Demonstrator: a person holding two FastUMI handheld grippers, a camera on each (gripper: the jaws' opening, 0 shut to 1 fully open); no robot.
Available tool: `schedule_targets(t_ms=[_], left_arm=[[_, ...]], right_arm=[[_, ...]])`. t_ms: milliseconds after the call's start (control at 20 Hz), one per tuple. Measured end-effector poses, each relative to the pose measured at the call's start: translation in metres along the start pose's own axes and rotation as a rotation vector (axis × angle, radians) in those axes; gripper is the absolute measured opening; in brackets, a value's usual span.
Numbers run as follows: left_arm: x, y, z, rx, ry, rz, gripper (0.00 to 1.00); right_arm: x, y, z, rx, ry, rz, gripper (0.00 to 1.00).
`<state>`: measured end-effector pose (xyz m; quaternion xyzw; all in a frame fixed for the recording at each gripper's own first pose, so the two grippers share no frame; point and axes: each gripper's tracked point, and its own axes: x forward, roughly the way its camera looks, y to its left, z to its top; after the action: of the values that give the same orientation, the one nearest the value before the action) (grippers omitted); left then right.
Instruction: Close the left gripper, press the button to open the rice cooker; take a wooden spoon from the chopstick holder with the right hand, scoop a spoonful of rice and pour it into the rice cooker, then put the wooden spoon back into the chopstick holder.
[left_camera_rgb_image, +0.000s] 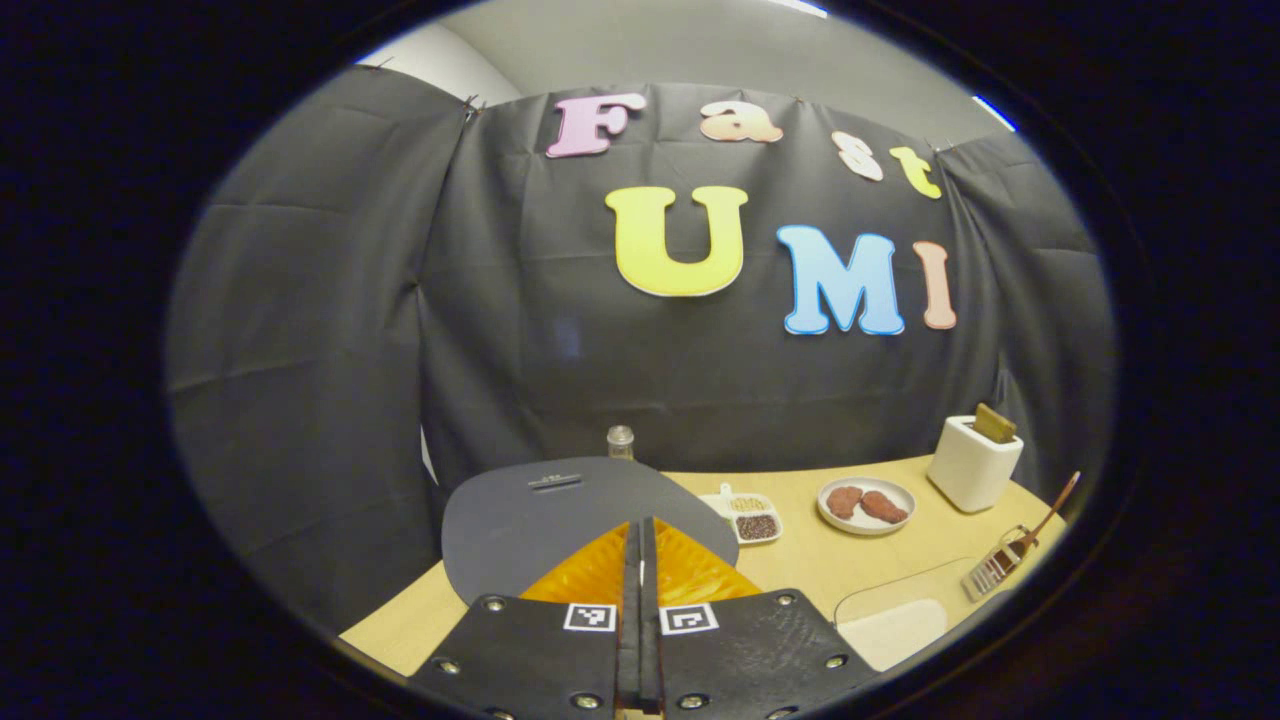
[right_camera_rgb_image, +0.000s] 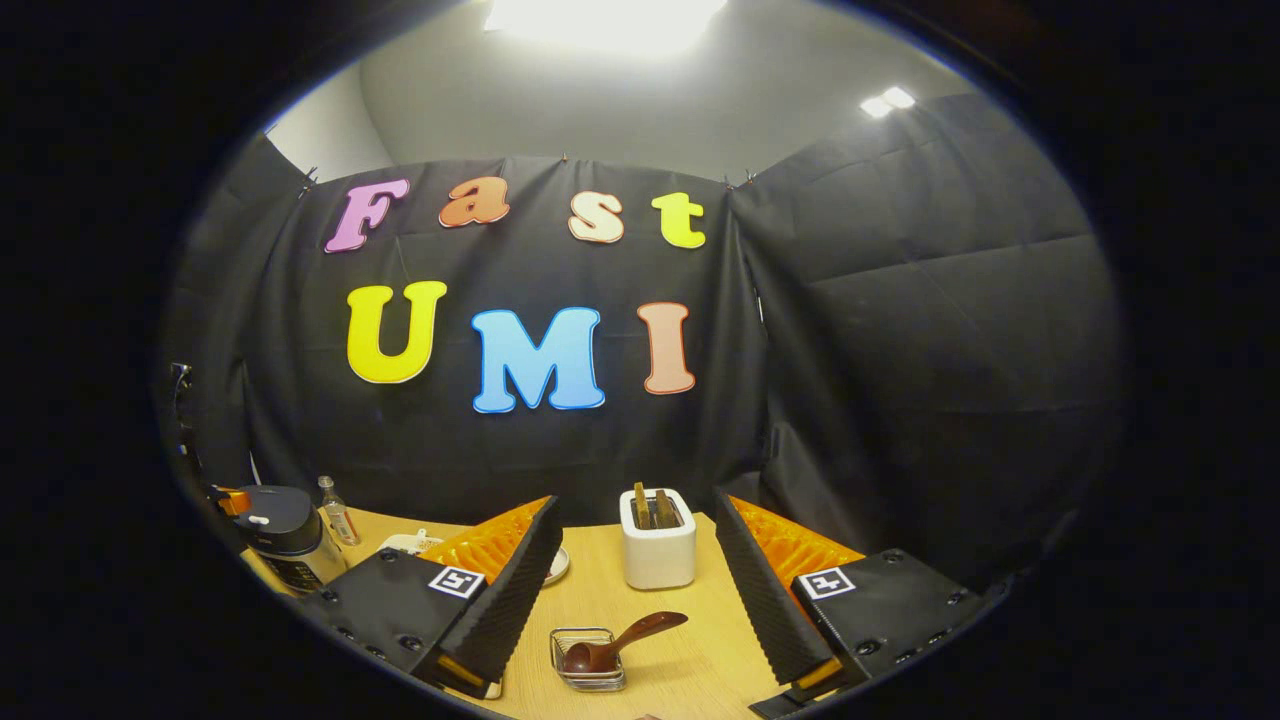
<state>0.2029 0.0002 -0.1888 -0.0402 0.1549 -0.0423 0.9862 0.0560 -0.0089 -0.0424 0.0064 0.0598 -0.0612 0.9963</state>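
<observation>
Between the right gripper's widely spread fingers, on the worktop, lies one wooden spoon with its bowl in one wire chopstick holder; one white toaster stands beyond. The left gripper, fingers pressed together on nothing, sits just before the one dark rice cooker, whose lower body it hides. Two brown pieces lie on one plate; one divided dish holds grains too small to name.

Brown wooden spoon, white toaster
</observation>
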Motion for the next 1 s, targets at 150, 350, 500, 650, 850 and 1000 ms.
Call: schedule_targets(t_ms=[150, 350, 500, 650, 850, 1000], left_arm=[[0.011, 0.006, -0.024, -0.011, 0.039, 0.011, 0.01], [0.015, 0.007, -0.045, -0.069, 0.058, 0.033, 0.02], [0.010, 0.006, -0.050, -0.048, 0.056, 0.047, 0.02], [0.009, 0.005, -0.037, -0.046, 0.022, 0.059, 0.05], [-0.016, 0.010, 0.032, -0.057, -0.119, 0.090, 0.01], [-0.044, 0.020, 0.095, -0.063, -0.234, 0.125, 0.02]], right_arm=[[0.002, 0.003, 0.002, -0.019, 0.007, -0.002, 0.98], [0.004, 0.006, 0.004, -0.042, 0.007, 0.007, 0.97], [0.005, 0.007, -0.002, -0.046, 0.016, 0.019, 0.98], [0.008, 0.008, -0.006, -0.034, 0.022, 0.032, 0.97], [0.013, 0.007, -0.021, -0.019, 0.046, 0.057, 0.97], [0.021, 0.007, -0.036, 0.003, 0.071, 0.081, 0.98]])
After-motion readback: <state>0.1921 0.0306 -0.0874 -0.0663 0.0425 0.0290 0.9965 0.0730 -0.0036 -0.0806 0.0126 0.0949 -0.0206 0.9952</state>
